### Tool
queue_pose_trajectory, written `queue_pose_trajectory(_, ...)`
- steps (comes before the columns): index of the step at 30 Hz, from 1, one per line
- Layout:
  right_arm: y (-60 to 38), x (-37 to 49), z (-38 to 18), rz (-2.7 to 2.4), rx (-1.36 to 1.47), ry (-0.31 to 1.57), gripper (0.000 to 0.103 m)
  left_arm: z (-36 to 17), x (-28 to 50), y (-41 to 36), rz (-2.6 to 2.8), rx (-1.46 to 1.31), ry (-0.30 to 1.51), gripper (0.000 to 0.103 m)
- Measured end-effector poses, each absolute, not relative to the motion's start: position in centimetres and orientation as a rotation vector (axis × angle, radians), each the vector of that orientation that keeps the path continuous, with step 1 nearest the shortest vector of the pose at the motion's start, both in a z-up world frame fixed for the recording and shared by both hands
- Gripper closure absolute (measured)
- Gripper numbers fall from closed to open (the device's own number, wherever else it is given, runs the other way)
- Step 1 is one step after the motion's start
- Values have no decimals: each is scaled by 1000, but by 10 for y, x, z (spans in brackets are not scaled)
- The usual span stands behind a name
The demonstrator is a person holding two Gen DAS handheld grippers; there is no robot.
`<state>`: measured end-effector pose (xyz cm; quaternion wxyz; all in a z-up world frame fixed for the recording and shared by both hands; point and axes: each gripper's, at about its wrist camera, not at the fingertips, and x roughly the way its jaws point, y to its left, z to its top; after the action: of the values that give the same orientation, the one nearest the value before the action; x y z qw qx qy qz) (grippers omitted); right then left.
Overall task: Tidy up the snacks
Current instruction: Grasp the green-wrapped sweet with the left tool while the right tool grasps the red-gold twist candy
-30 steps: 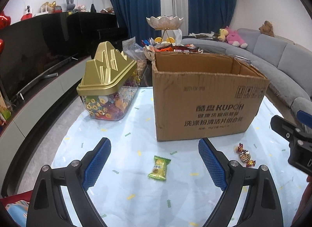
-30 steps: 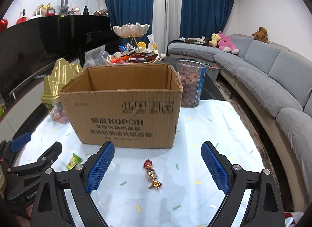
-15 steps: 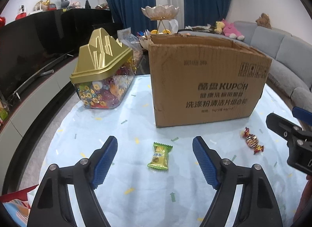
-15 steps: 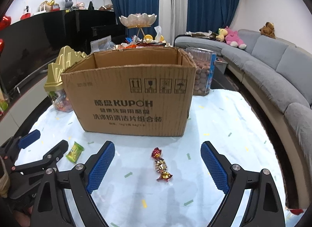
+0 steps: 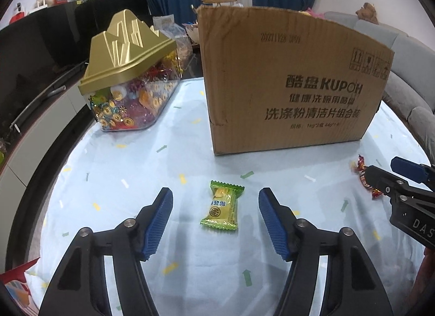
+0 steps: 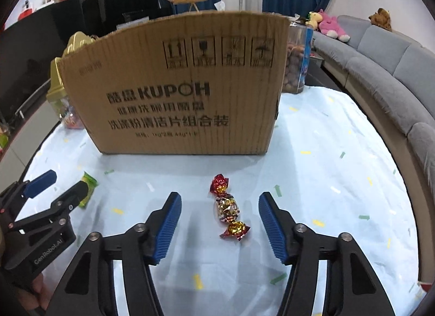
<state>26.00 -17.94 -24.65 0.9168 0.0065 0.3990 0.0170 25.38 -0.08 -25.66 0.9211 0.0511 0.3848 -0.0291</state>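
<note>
Ahead of you the cardboard box [image 5: 285, 93] blocks the way; the gold-lidded candy jar [image 5: 130, 77] stands to its left. Bare bench [image 5: 136, 169] lies open between and before them.

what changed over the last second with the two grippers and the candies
Both grippers came down: the left gripper over the green candy, the right gripper over the red and gold candy. Their jaws have just been closing, each candy between them, not yet pinched. Candies and cardboard box stayed put.

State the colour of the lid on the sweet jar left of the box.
Gold. The lid shows best in the left wrist view.
</note>
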Motion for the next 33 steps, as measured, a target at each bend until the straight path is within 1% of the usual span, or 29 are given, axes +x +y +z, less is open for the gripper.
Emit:
queue_pose_trajectory(4,-179,263,-250,38,10,825,44,-264,263,-3,-79,101,815,44)
queue_pose_trajectory(5,-180,264,-253,38,13,831,45,-264,264,-4,-84,101,818,46)
queue_pose_trajectory(6,-181,265,-256,39,16,839,48,-265,265,-4,-90,102,822,47)
queue_pose_trajectory(9,-185,269,-263,38,29,864,53,-266,267,-5,-98,104,823,49)
queue_pose_trajectory(13,-188,272,-267,30,29,874,53,-269,269,-6,-102,105,832,49)
queue_pose_trajectory(17,-188,272,-268,32,25,874,53,-272,272,-6,-104,100,843,57)
queue_pose_trajectory(18,-189,272,-268,34,25,875,56,-272,272,-6,-103,98,841,57)
queue_pose_trajectory(20,-187,272,-270,37,18,879,57,-273,274,-5,-101,93,843,59)
queue_pose_trajectory(23,-186,273,-271,33,16,881,57,-276,276,-4,-100,93,858,67)
queue_pose_trajectory(24,-187,272,-270,31,16,881,60,-278,278,-4,-101,93,866,69)
queue_pose_trajectory(26,-187,274,-270,29,17,882,60,-279,278,-3,-104,89,875,72)
queue_pose_trajectory(29,-188,274,-271,24,12,878,61,-280,277,-3,-108,86,877,76)
queue_pose_trajectory(30,-187,274,-271,23,12,878,63,-280,278,-3,-108,85,879,79)
queue_pose_trajectory(31,-187,274,-271,21,11,877,65,-280,277,-2,-108,83,879,79)
queue_pose_trajectory(33,-188,275,-271,21,8,877,76,-280,277,-2,-107,81,878,81)
